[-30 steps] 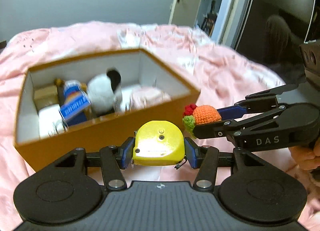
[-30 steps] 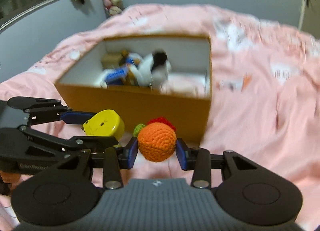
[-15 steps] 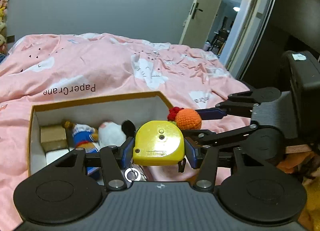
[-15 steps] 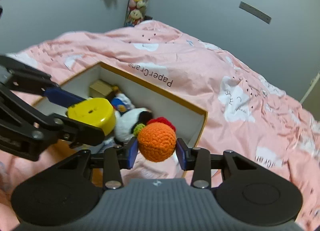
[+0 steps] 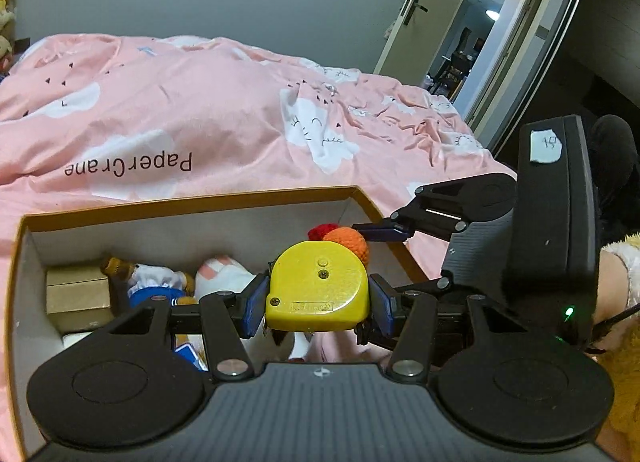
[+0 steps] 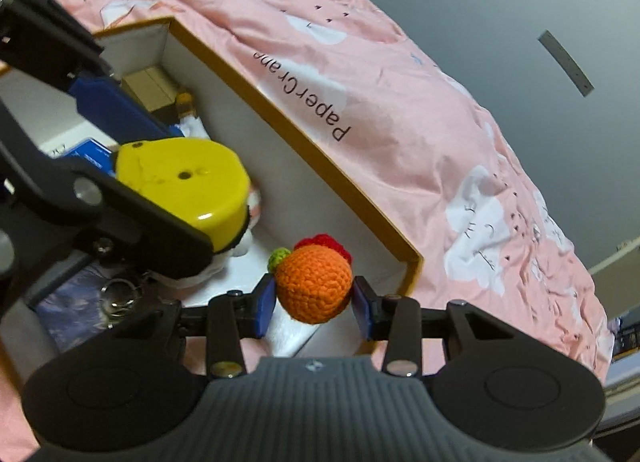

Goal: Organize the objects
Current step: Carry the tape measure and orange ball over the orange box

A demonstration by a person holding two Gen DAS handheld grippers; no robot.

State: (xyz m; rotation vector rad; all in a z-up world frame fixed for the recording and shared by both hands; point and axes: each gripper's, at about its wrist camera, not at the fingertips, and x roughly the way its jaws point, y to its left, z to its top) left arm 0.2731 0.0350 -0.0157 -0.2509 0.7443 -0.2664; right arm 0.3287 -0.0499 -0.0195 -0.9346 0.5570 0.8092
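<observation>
Both grippers now over box [image 5: 192, 202] | left gripper [image 5: 318, 298]: tape measure [image 5: 318, 288] | crochet ball [image 6: 314, 282] half-hidden

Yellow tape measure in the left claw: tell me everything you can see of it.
The yellow tape measure is a glossy, hard-looking plastic case, rounded on top with a flat base, a screw and a small stud on its face and faint embossed lettering low down. The left claw clamps its sides between blue pads. It hangs over the open cardboard box, apparently touching nothing else.
</observation>
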